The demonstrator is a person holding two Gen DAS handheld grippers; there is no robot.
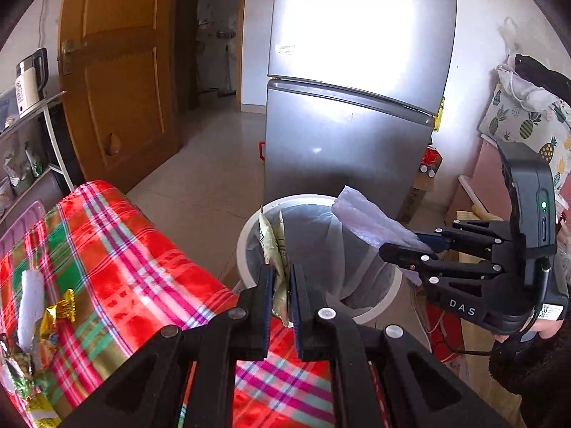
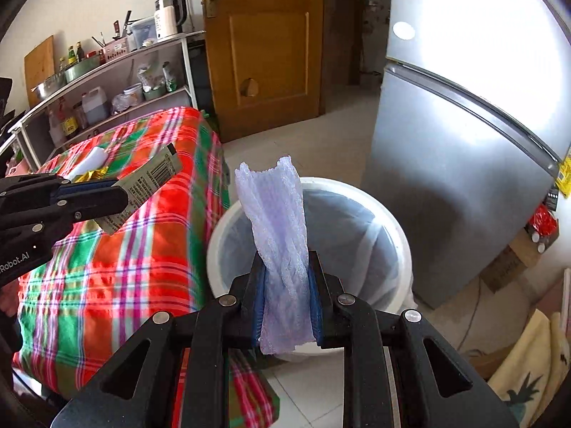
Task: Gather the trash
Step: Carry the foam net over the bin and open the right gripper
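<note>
My left gripper (image 1: 282, 281) is shut on a flat olive-green wrapper (image 1: 273, 246) with a barcode, seen again as the wrapper (image 2: 150, 185) in the right wrist view, held over the table's edge beside the bin. My right gripper (image 2: 287, 278) is shut on a crumpled pale-purple foam sheet (image 2: 274, 221), which hangs just above the white trash bin (image 2: 399, 228). The left wrist view shows the right gripper (image 1: 410, 246) holding that foam sheet (image 1: 367, 221) over the bin's rim (image 1: 246, 228). The bin has a clear liner.
A plaid-covered table (image 1: 117, 235) carries a white foam piece (image 1: 30, 303) and gold candy wrappers (image 1: 59, 312). A silver fridge (image 1: 353, 107) stands behind the bin, a wooden door (image 1: 117, 82) and a shelf rack (image 2: 117, 82) further back. Boxes and cloth (image 2: 528, 367) crowd the right.
</note>
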